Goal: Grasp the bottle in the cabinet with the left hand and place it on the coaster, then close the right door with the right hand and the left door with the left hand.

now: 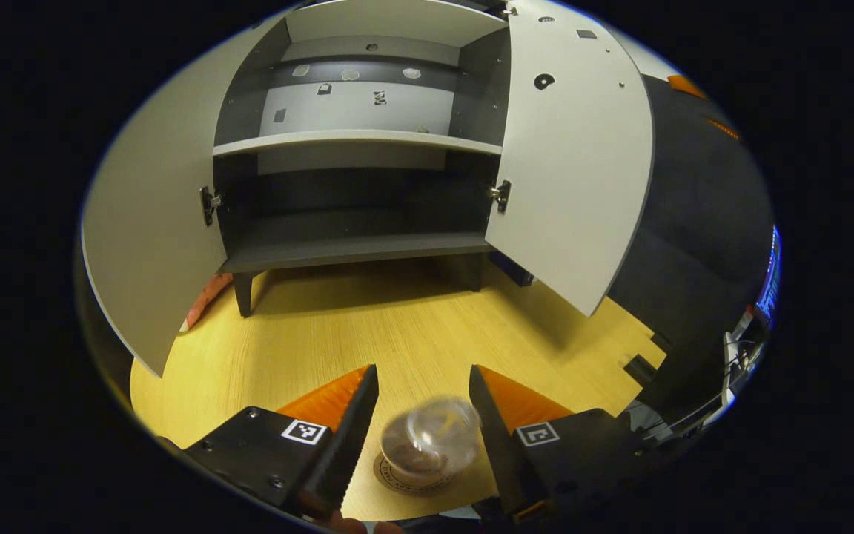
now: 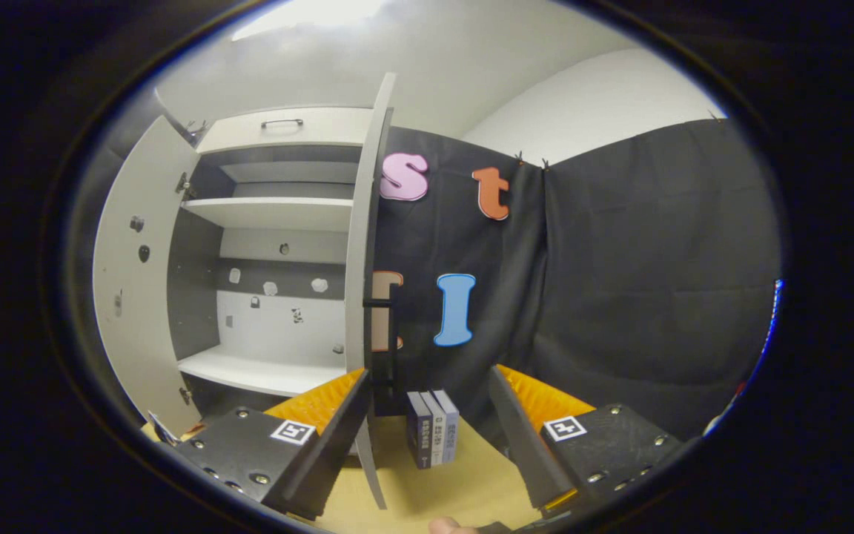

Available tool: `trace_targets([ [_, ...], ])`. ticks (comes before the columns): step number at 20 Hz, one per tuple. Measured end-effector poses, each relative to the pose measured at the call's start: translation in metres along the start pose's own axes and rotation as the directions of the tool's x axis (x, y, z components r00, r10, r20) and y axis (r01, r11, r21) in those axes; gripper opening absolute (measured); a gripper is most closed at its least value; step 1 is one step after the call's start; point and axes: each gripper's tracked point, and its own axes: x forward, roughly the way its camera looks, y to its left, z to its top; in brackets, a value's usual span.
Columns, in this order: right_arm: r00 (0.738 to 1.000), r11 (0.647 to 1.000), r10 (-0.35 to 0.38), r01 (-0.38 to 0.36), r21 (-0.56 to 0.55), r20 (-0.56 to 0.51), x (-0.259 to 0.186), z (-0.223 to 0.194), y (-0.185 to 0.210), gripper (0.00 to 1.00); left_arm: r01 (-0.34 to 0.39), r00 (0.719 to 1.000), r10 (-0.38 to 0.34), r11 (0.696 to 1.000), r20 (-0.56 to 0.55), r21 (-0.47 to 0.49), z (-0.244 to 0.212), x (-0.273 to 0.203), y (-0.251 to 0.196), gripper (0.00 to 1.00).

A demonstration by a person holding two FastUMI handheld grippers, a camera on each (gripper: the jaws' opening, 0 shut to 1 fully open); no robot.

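Observation:
A clear bottle (image 1: pixel 431 439), seen from above, stands on a round brown coaster (image 1: pixel 396 479) on the wooden table. My left gripper (image 1: pixel 422 371) is open around it, with a gap at the left finger and the right finger close beside the bottle. Behind stands the grey cabinet (image 1: pixel 356 141), its shelves bare and both doors swung out: left door (image 1: pixel 145 245), right door (image 1: pixel 575 163). In the right gripper view my right gripper (image 2: pixel 427 397) is open, and the right door (image 2: pixel 362 259) shows edge-on with its black handle (image 2: pixel 391 326) just above the left finger. The left door (image 2: pixel 138 297) hangs wide.
Three upright books (image 2: pixel 433 429) stand on the table beyond my right gripper, beside the right door. The cabinet rests on short legs (image 1: pixel 243 293). A drawer with a handle (image 2: pixel 282 122) tops the cabinet. Black cloth walls the booth at right.

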Motion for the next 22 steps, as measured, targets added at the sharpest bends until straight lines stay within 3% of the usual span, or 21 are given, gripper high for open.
trace_targets([
  [6, 1.0, 1.0, 0.008, -0.008, 0.03, -0.017, 0.004, -0.006, 0.001, 0.96, -0.017, 0.995, 0.015, 1.0, 0.103, 0.021, 0.058, -0.02, 0.0, 0.78],
  [10, 1.0, 0.999, 0.01, -0.009, 0.05, -0.025, 0.009, -0.009, 0.003, 0.96, -0.051, 0.977, 0.044, 0.998, 0.21, 0.031, 0.119, -0.04, 0.006, 0.78],
  [14, 0.999, 0.998, 0.023, -0.02, 0.061, -0.035, 0.015, -0.013, 0.007, 0.96, -0.143, 0.93, 0.129, 0.99, 0.345, 0.015, 0.193, -0.068, 0.027, 0.78],
  [17, 0.999, 0.998, 0.021, -0.019, 0.058, -0.03, 0.022, -0.012, 0.007, 0.96, -0.224, 0.886, 0.212, 0.974, 0.413, -0.019, 0.235, -0.093, 0.044, 0.91],
  [22, 1.0, 0.998, 0.009, -0.008, 0.055, -0.016, 0.036, -0.009, 0.002, 0.96, -0.329, 0.811, 0.309, 0.943, 0.496, -0.049, 0.284, -0.141, 0.063, 0.94],
])
